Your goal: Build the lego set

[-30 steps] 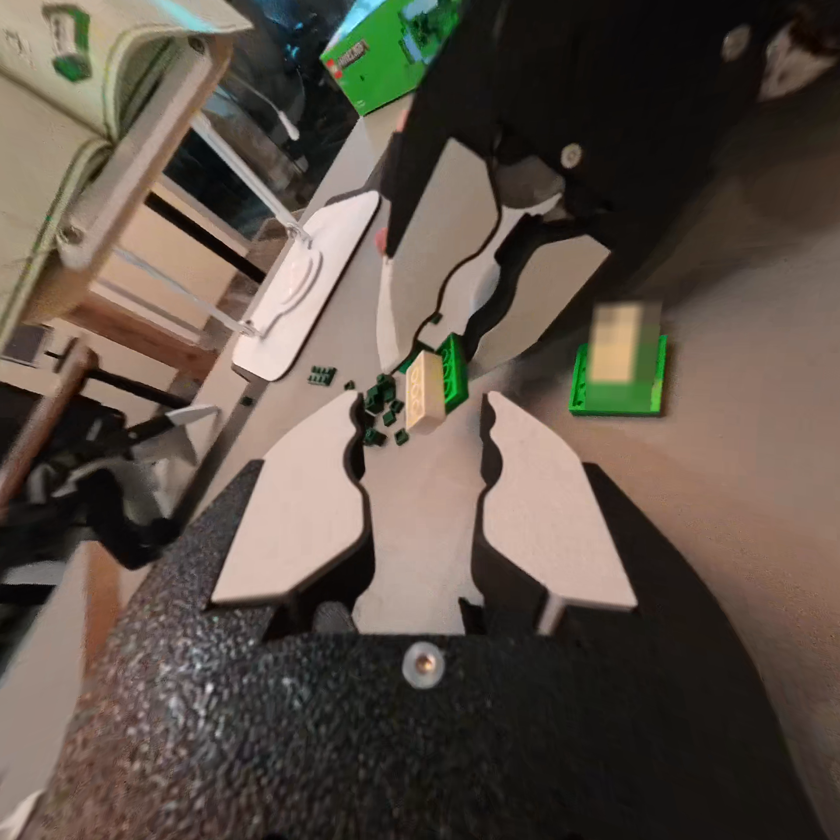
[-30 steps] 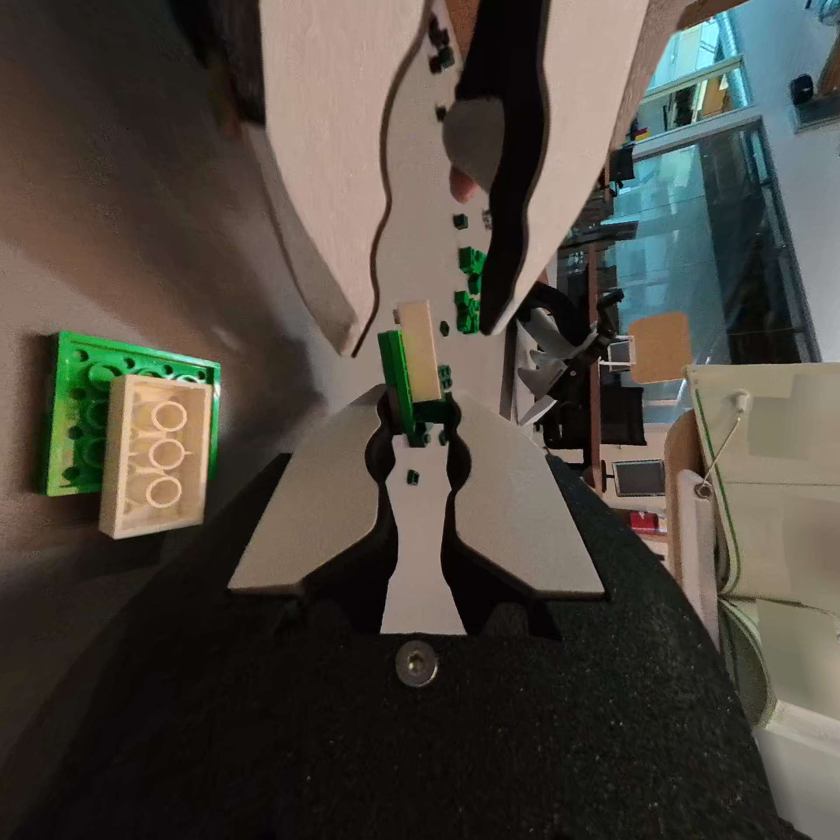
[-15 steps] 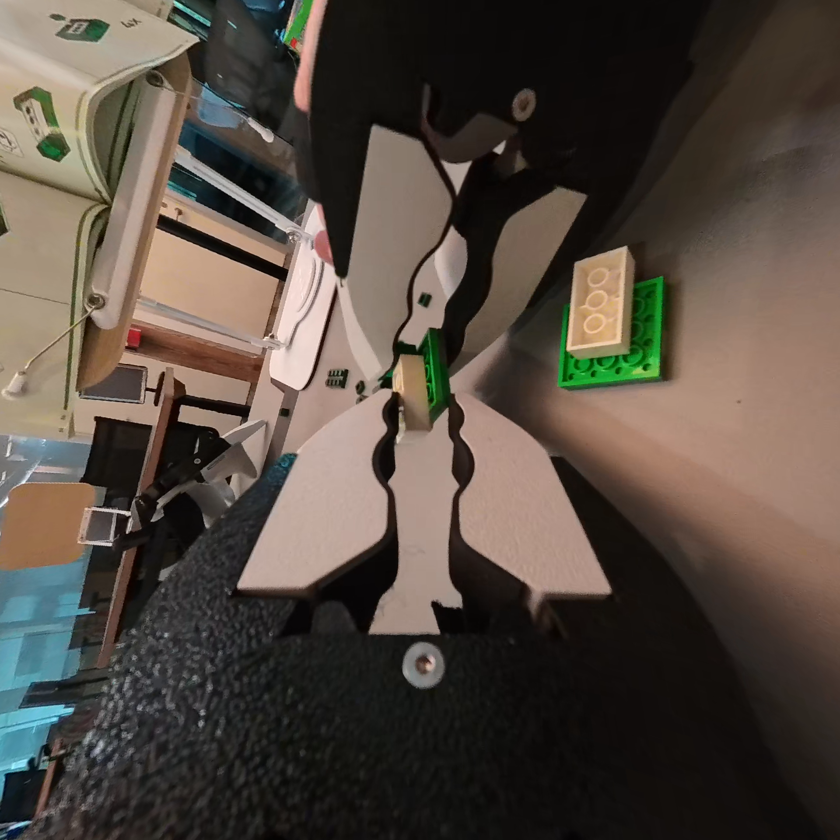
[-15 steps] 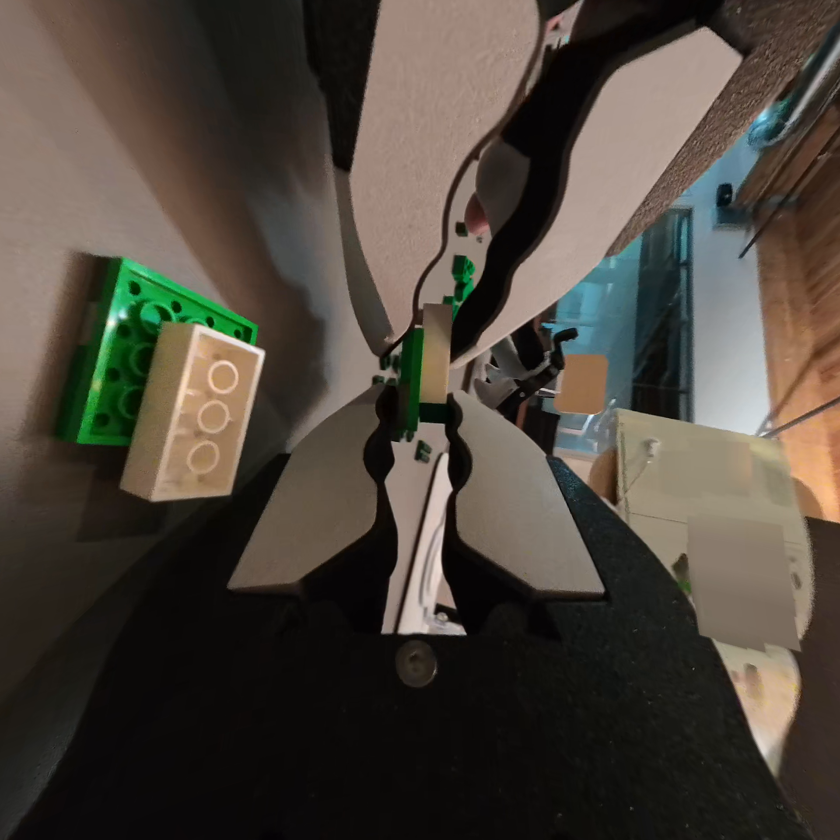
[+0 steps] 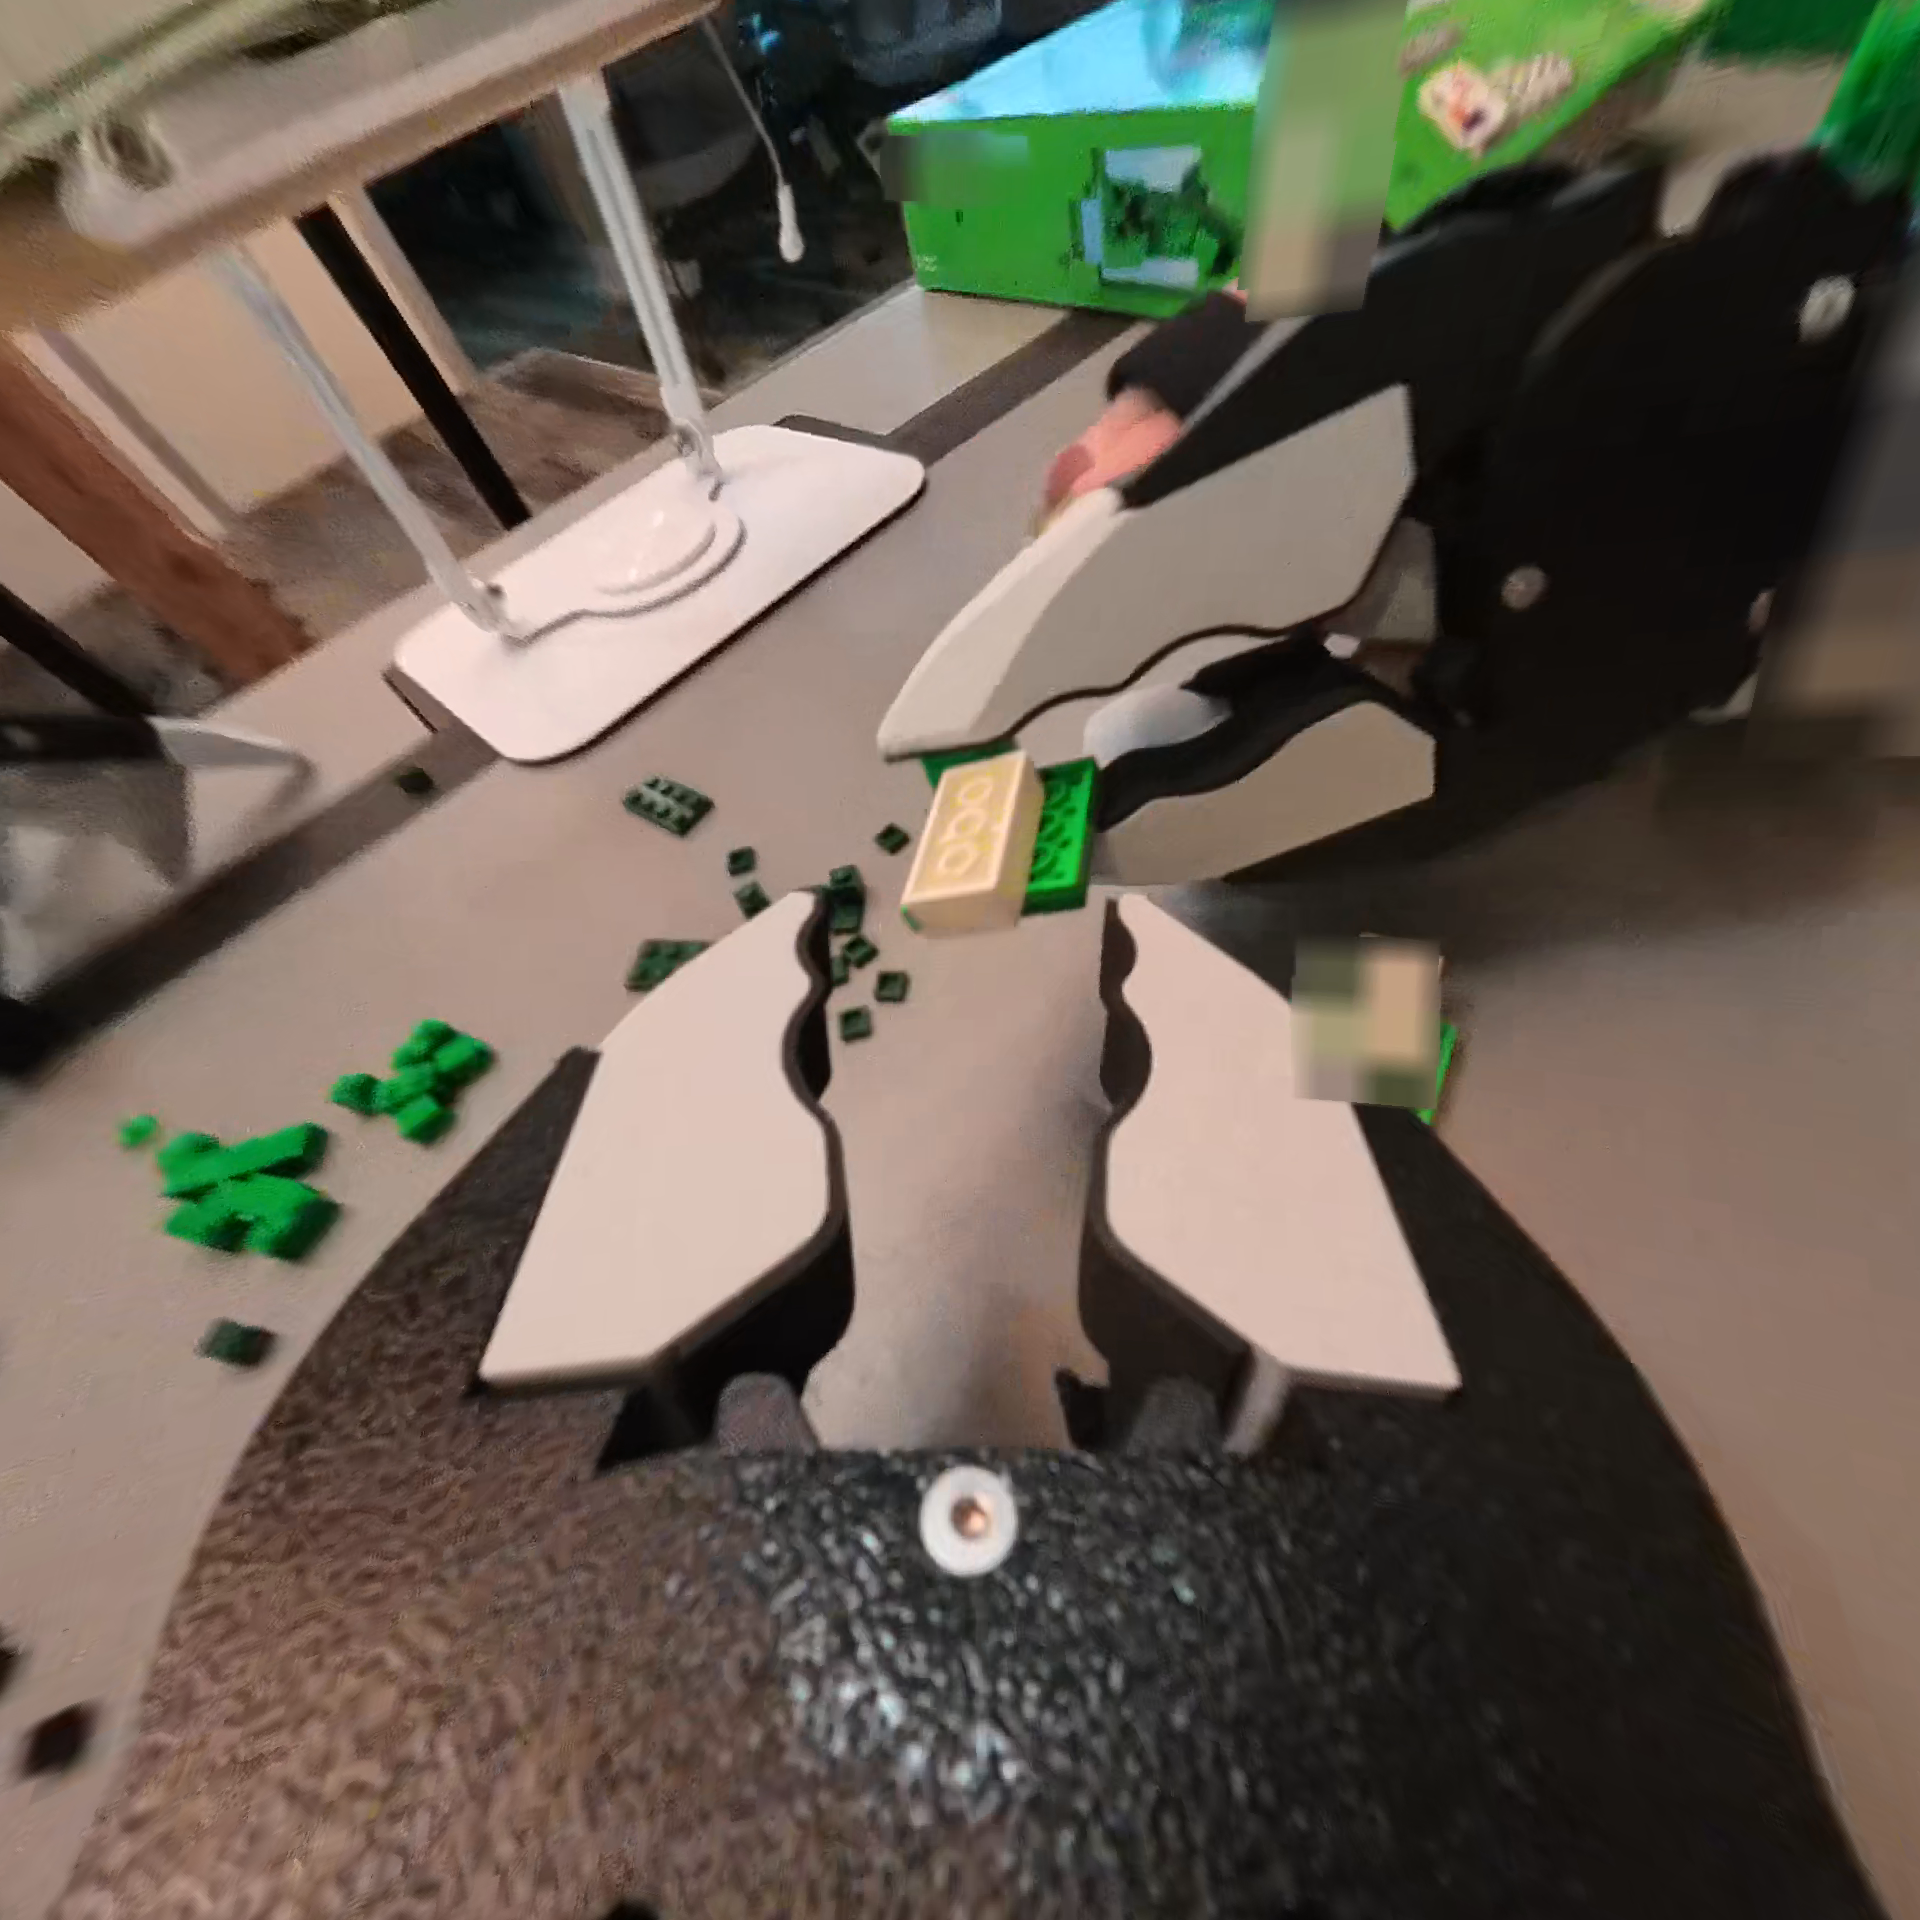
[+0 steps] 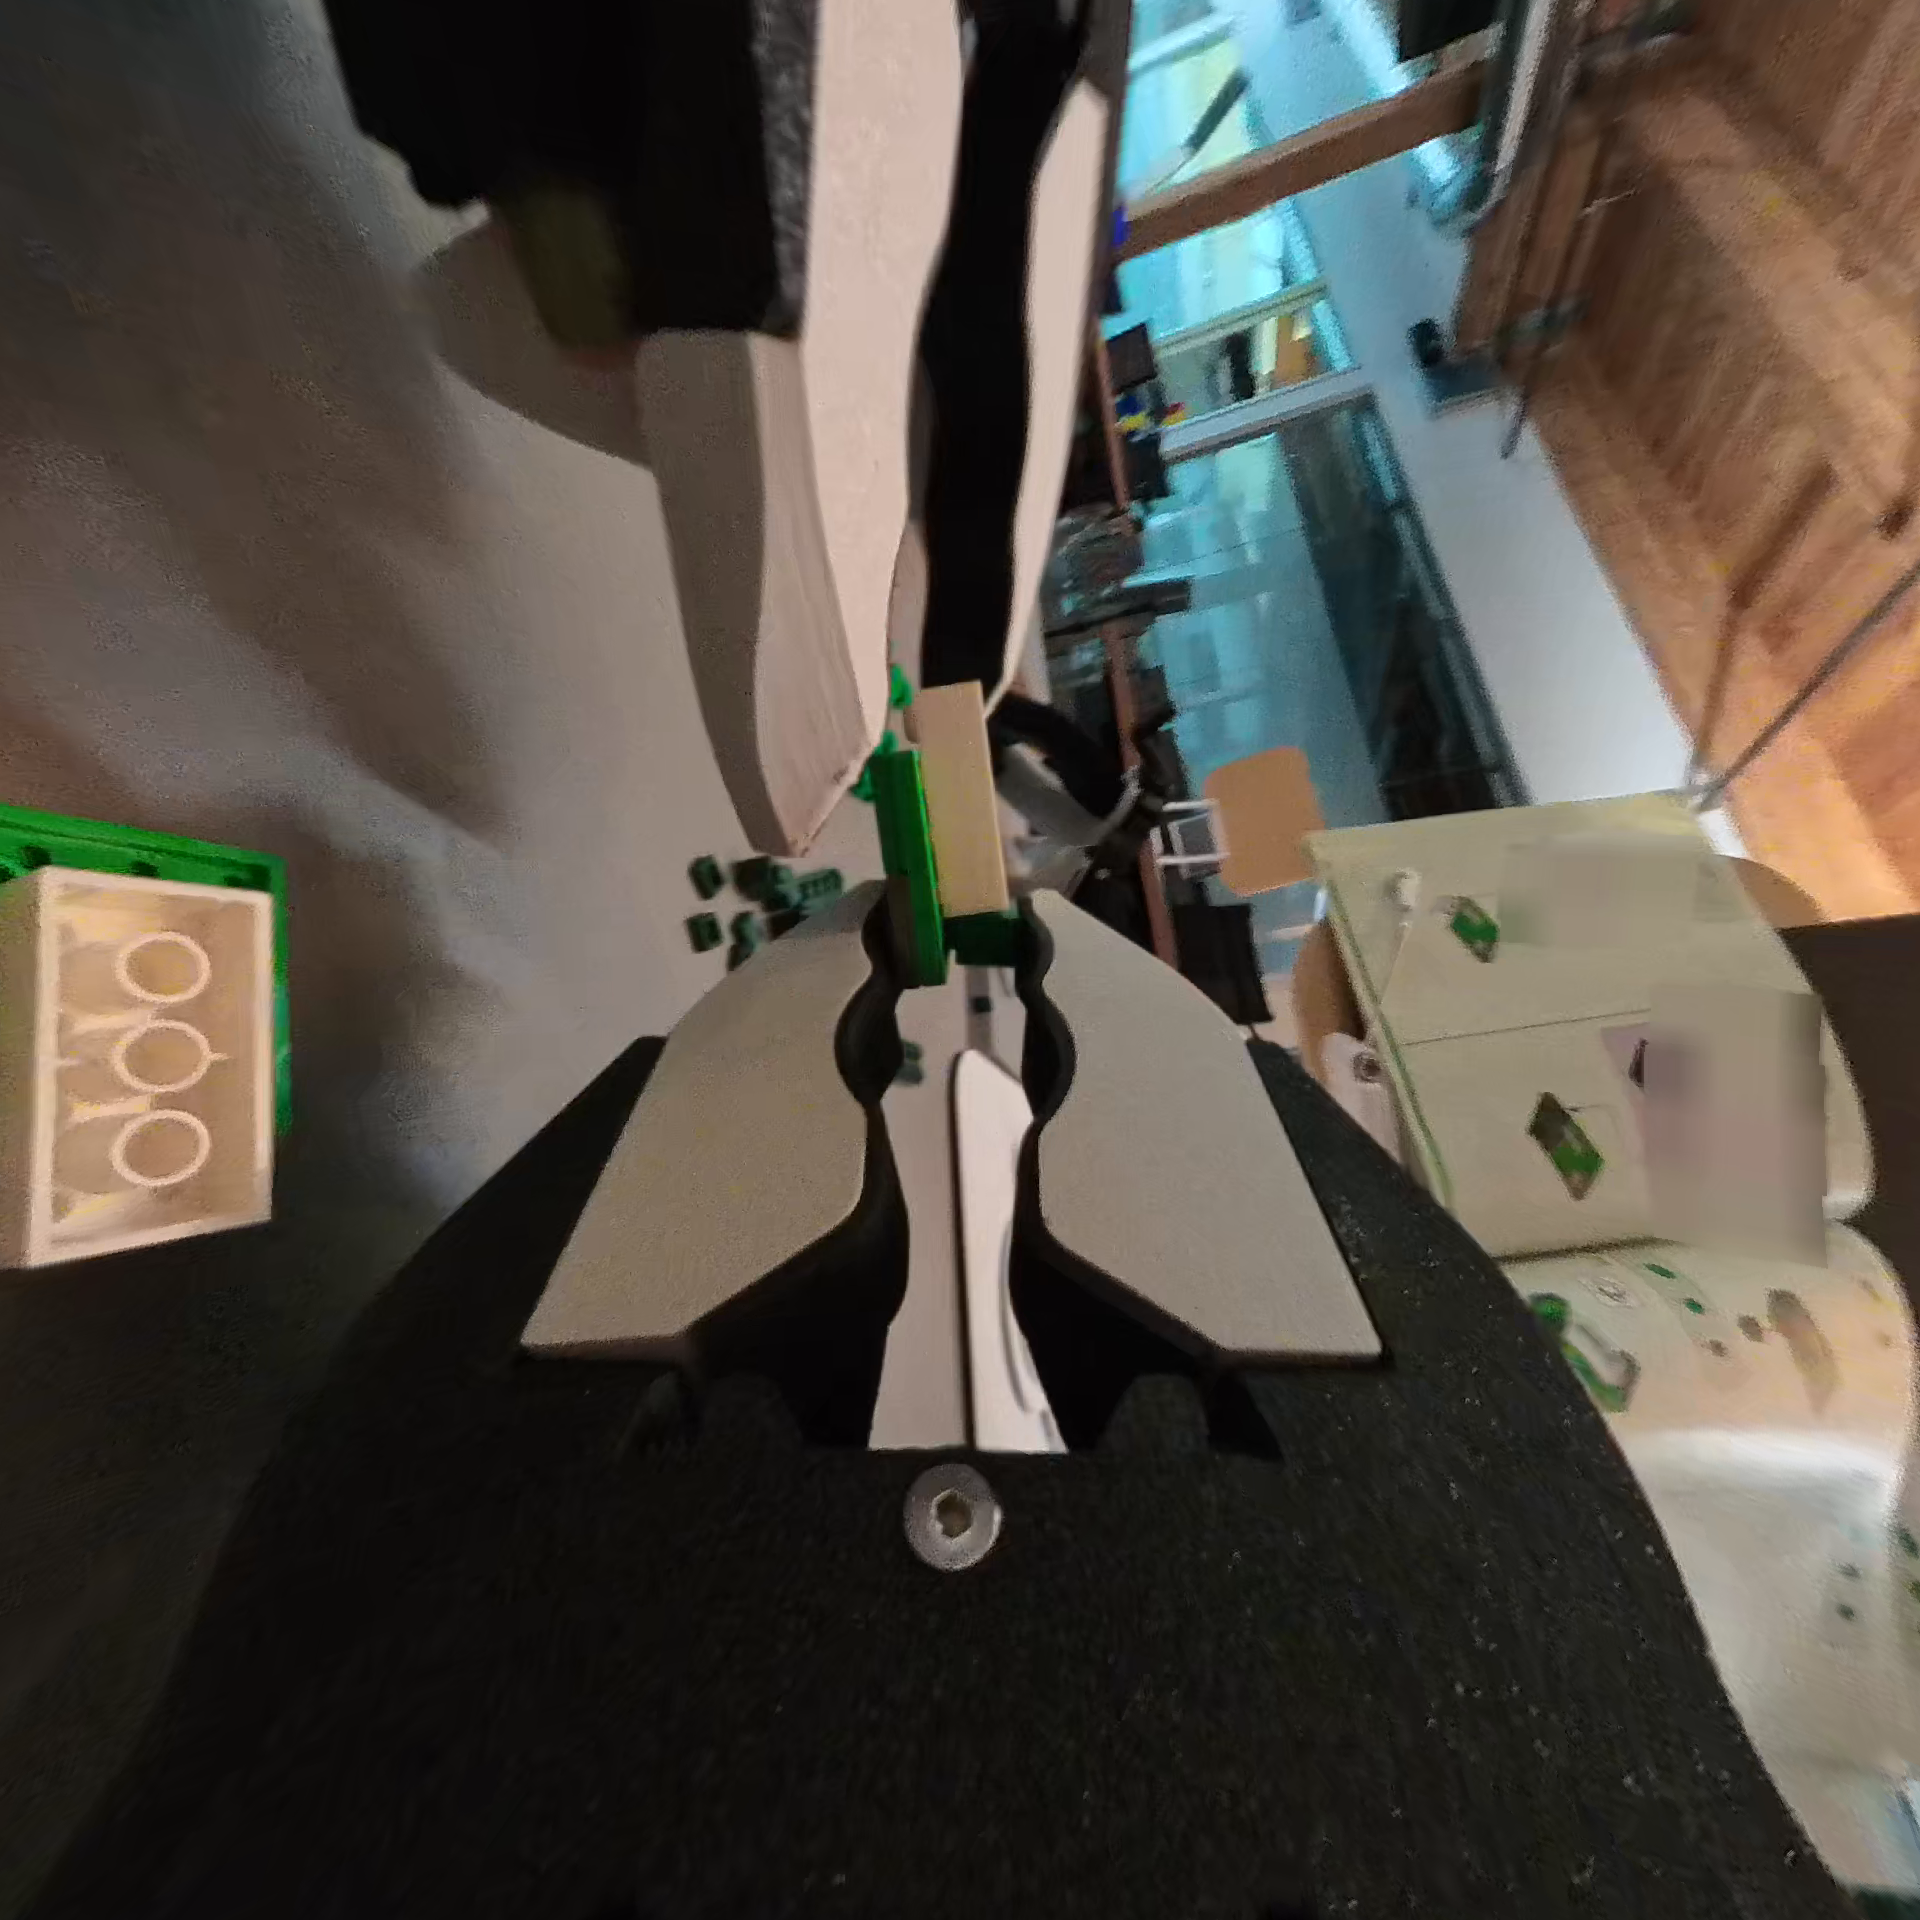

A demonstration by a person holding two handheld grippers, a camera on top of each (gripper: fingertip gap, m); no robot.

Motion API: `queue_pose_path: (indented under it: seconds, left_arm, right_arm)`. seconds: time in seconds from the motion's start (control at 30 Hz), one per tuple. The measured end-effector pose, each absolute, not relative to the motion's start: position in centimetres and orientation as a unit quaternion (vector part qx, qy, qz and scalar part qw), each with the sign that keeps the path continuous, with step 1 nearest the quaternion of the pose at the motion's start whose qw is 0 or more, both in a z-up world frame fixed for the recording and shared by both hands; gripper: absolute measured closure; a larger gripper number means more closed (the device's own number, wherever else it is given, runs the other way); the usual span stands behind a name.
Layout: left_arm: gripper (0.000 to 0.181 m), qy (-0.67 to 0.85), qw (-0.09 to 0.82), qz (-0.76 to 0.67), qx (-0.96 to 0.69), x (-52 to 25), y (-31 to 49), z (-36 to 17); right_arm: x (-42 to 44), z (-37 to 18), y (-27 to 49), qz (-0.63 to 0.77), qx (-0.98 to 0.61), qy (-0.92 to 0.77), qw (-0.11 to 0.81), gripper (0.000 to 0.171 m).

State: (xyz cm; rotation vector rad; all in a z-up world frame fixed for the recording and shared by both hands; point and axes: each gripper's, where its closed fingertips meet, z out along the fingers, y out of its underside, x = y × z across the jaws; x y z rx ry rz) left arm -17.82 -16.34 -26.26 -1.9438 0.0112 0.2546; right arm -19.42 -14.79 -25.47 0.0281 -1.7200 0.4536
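My right gripper (image 6: 958, 923) is shut on the edge of a bright green plate (image 6: 906, 862) with a cream brick (image 6: 961, 800) pressed onto it. In the left wrist view it (image 5: 1049, 821) holds the same plate (image 5: 1062, 844) and cream brick (image 5: 971, 854) above the grey table, studs' underside facing me. My left gripper (image 5: 964, 935) is open and empty, its tips just short of the brick. It hangs above the assembly in the right wrist view (image 6: 935, 582). A second green plate (image 6: 156, 847) with a cream brick (image 6: 135, 1060) lies on the table.
Small dark green pieces (image 5: 852, 935) and bright green pieces (image 5: 249, 1184) are scattered on the grey table (image 5: 1662, 1039). A white lamp base (image 5: 665, 582) stands behind them. A green box (image 5: 1091, 208) sits at the far edge. An open booklet (image 6: 1558, 1039) lies to the right.
My left gripper, closed in around the cream brick half a second ago, has opened and drawn back. My right gripper still holds the plate with the brick.
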Motion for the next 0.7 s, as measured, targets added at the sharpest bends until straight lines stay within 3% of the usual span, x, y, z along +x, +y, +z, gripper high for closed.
queue_pose_path:
  seconds: [0.17, 0.47, 0.7]
  left_arm:
    - [0.133, -0.016, 0.606, 0.043, -0.794, -16.8, -16.1, -24.5]
    - [0.145, 0.01, 0.604, 0.078, -0.793, -16.2, -15.8, -24.6]
    - [0.145, 0.01, 0.566, 0.081, -0.82, -16.4, -15.8, -26.2]
  right_arm:
    - [-18.7, -23.8, -15.2, 0.188, 0.056, -0.702, 0.685, 0.152]
    - [-18.4, -23.1, -15.8, 0.183, 0.066, -0.687, 0.7, 0.153]
    - [-18.5, -23.8, -15.7, 0.082, 0.138, -0.679, 0.717, 0.152]
